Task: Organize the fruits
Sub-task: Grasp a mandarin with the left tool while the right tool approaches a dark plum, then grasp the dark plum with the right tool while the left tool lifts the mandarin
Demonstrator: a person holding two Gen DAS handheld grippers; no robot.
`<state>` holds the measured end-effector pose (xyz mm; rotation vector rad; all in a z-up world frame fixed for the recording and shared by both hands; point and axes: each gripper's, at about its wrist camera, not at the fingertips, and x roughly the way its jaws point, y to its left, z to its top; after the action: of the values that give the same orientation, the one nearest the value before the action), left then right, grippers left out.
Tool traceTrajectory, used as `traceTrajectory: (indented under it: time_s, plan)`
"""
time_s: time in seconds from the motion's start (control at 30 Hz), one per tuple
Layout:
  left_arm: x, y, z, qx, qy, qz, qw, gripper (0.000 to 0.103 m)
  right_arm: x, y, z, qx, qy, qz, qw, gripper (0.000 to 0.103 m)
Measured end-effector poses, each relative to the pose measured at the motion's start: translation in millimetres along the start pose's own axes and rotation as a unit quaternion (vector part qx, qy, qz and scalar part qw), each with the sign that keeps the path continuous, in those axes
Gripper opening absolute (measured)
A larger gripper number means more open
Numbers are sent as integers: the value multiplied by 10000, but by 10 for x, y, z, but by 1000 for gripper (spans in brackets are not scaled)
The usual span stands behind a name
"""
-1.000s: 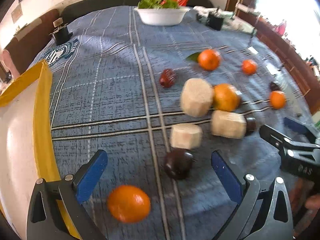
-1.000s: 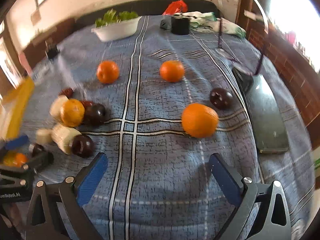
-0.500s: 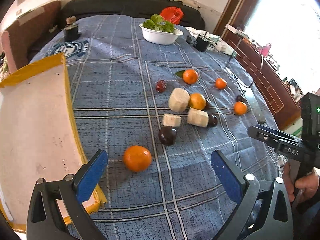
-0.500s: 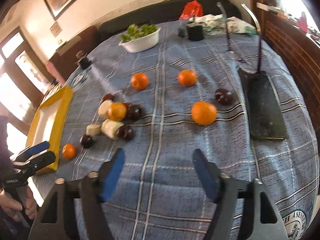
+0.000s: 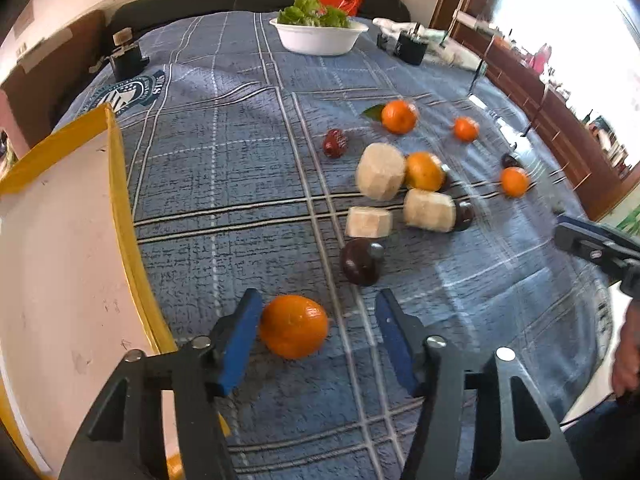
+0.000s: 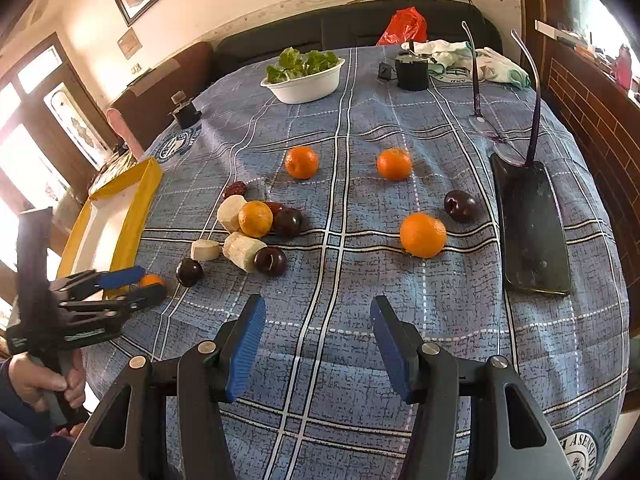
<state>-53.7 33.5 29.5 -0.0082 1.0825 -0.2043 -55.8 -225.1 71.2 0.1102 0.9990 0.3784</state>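
A: Left wrist view first. The left gripper [image 5: 318, 334] has just been narrowing its jaws, and they are still parted. An orange [image 5: 294, 332] lies on the blue checked cloth [image 5: 224, 184] between them, touching or nearly touching the left blue pad; a clear gap separates it from the right pad. Not gripped.

B: And relative to the yellow-rimmed tray [image 5: 124, 216]?

A: Orange just right of the tray's rim. Beyond it, farther from the tray, a dark plum [image 5: 361, 261], then pale cut chunks [image 5: 380, 171] clustered with a second orange [image 5: 424, 171].

B: Right wrist view?

A: The right gripper [image 6: 318, 344] has also just been closing partway. Jaws apart, only bare cloth between them. The nearest fruit, a large orange [image 6: 423, 235], lies ahead and to the right, well apart, far across the table from the tray [image 6: 136, 208]. The left gripper [image 6: 134, 286] shows beside the tray, with that first orange [image 6: 151, 280] peeking between its fingers.
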Motion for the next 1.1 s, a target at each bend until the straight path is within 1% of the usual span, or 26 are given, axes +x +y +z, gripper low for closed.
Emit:
traceTrajectory:
  time_s: [0.07,0.17,0.2,0.23,0.27,0.3,0.33,0.37,0.63,0.73,0.77,0.93,1.03,1.1]
  plan:
    - [46,31,2,-32,57,-22,10000,54,3,6,2,11,22,48,10000,59]
    - [79,-6,-19,122,64,175,9998,50,25,31,12,-39,51,113,9999,59]
    - [79,-34,-34,193,50,287,9994,42,46,39,23,-66,77,120,9999,59]
    - [74,-47,-45,213,36,353,9991,37,92,49,42,-88,163,172,9997,59]
    - [66,-52,-51,197,24,313,9993,34,136,63,58,-116,248,222,9994,58]
    - [54,-54,-58,165,11,221,9996,34,184,91,80,-185,312,281,9989,54]
    - [44,-62,-69,157,2,174,9997,34,228,123,98,-276,366,292,9985,46]
    - [44,-73,-73,168,-1,172,9997,34,272,152,122,-368,431,282,9980,42]
    - [79,-108,-62,292,16,158,9994,34,689,263,334,-475,772,280,9955,42]
    - [135,-117,-57,323,50,168,9993,35,771,296,371,-517,768,238,9954,41]
    - [127,-119,-63,325,7,155,9994,34,803,293,380,-513,808,239,9951,38]
    - [84,-82,-78,142,-45,-107,9998,34,873,293,396,-459,837,356,9948,36]
    - [72,-59,-69,32,-64,-221,9997,34,902,267,383,-309,893,528,9941,34]
    - [74,-54,-69,-5,-58,-234,9997,34,904,250,374,-235,913,630,9936,30]
